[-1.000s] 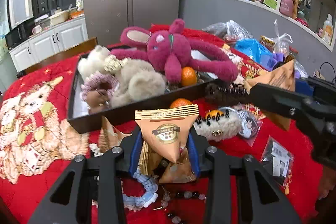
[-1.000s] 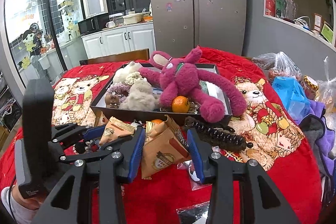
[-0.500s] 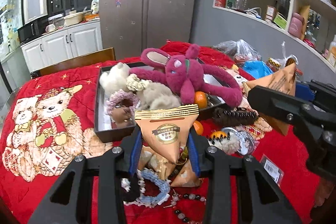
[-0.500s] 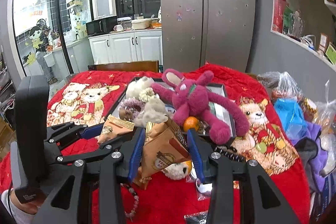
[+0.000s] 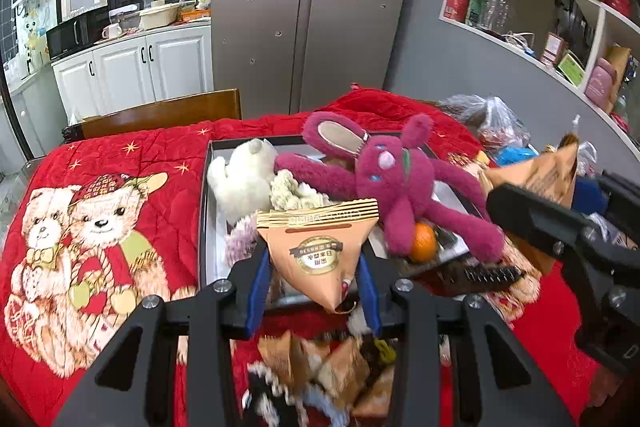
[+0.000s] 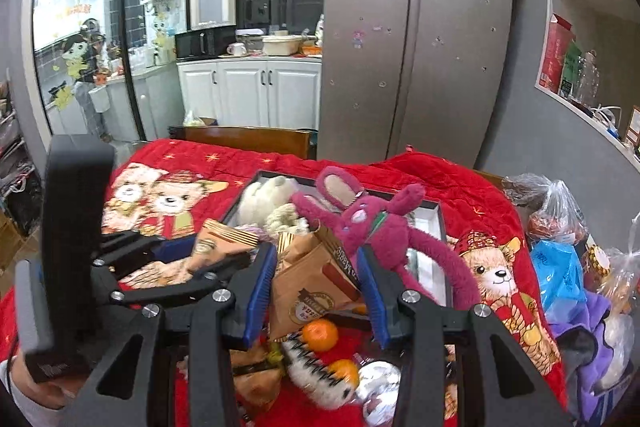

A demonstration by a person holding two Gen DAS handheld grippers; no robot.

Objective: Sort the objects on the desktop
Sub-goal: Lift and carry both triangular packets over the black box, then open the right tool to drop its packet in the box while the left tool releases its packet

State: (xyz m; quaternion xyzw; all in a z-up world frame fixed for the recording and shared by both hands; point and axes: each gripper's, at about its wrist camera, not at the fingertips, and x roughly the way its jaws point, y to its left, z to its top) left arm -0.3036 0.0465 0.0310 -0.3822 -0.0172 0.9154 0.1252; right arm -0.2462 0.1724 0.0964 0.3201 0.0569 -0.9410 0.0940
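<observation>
Left wrist view: the left gripper pinches an orange triangular snack packet between its blue pads, raised over the near edge of the black tray — plush toys fill it. The right gripper likewise clamps a brown snack packet, raised over the tray's near edge, above loose tangerines on the red cloth.

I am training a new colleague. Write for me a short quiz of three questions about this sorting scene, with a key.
1. True or false: the left gripper holds nothing.
2. What does the right gripper carry?
A. an orange
B. a brown snack packet
C. a comb
3. Fill in: the magenta plush rabbit lies in the black ____.

Key:
1. False; it grips an orange triangular snack packet.
2. B, the brown snack packet.
3. tray.
</observation>
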